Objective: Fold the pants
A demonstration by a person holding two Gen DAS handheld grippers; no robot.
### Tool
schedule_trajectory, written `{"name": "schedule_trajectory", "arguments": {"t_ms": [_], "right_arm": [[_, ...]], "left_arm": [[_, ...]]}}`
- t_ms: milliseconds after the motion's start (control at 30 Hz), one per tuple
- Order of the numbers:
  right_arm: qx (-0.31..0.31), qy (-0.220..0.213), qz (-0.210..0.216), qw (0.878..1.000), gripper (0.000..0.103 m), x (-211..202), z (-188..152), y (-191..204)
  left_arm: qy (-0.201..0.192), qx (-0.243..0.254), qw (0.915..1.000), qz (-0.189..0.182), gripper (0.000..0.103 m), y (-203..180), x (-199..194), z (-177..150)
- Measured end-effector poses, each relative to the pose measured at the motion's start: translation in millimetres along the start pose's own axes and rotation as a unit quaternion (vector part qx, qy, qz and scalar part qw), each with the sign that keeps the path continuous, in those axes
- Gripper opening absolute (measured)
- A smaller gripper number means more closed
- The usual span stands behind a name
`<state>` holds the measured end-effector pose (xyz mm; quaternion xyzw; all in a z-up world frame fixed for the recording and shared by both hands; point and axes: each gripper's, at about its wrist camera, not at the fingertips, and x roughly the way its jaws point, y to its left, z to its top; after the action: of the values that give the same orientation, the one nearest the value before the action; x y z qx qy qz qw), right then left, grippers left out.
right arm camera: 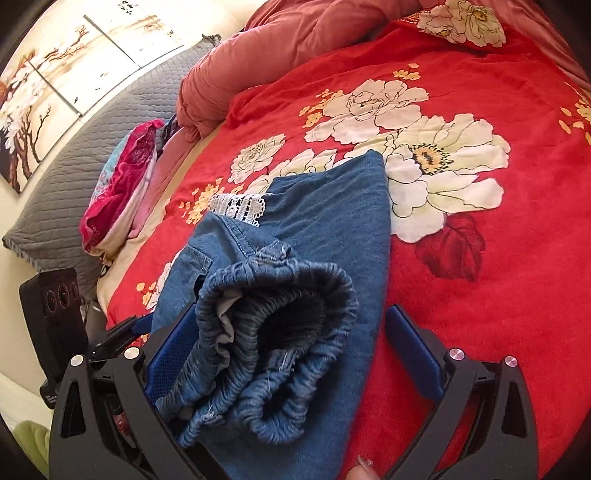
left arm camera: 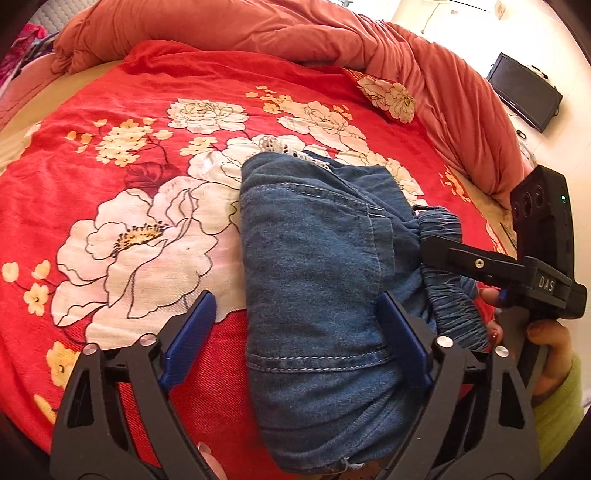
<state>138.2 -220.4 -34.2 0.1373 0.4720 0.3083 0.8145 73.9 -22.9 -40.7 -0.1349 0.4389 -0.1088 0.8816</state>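
Blue denim pants lie folded into a compact bundle on a red floral bedspread. White lace trim peeks out at the far end. My left gripper straddles the bundle, open: its right pad rests against the denim and its left pad stands clear. My right gripper comes in from the right at the elastic waistband. In the right wrist view the bunched waistband sits between the wide jaws of the right gripper, touching only the left pad. The left gripper shows at the left edge.
A bunched orange-red quilt rings the far side of the bed. A grey pillow and a pink patterned garment lie at the head. A dark screen stands by the wall. A hand in a green sleeve holds the right gripper.
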Motion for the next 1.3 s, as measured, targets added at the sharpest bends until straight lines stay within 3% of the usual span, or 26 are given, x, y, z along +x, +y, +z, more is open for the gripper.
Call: {"name": "schedule_trajectory", "arguments": {"t_ms": [200,267,300,367,467,633,900,1300], "right_arm": [[-0.013,-0.001,0.0,1.0,0.093,11.0,5.2,0.5],[-0.024,-0.002,0.003,1.0,0.072,12.5,3.3,2.9],[-0.024,-0.004,0.006,1.0,0.07,12.6,1.9,2.7],[-0.03,-0.009,0.01,0.999,0.056,11.8,1.1,3.6],[-0.045,-0.027,0.021,0.998,0.046,5.1,2.3,12.0],[-0.088,-0.064,0.016,0.994,0.045,-14.4,17.4,33.9],[-0.126,-0.103,-0.006,0.987,0.045,-14.0,62.3,45.7],[-0.137,-0.092,-0.052,0.985,0.046,28.9,95.7,26.6]], "left_arm": [[0.005,0.005,0.9998,-0.018,0.067,-6.1,10.1,3.3],[0.005,0.007,0.9997,-0.021,0.063,-8.1,14.0,3.1],[0.005,0.008,0.9997,-0.023,0.059,-9.0,15.1,3.3],[0.002,0.009,0.9996,-0.025,0.053,-10.6,14.7,3.7],[-0.002,-0.001,0.9993,-0.037,0.044,-10.4,8.4,8.5],[-0.026,0.007,0.998,-0.057,0.04,-15.4,-9.5,28.6],[-0.064,0.044,0.9966,-0.028,0.04,-20.8,-5.7,71.8],[-0.065,0.052,0.9965,0.006,0.041,-10.0,43.8,98.4]]}}
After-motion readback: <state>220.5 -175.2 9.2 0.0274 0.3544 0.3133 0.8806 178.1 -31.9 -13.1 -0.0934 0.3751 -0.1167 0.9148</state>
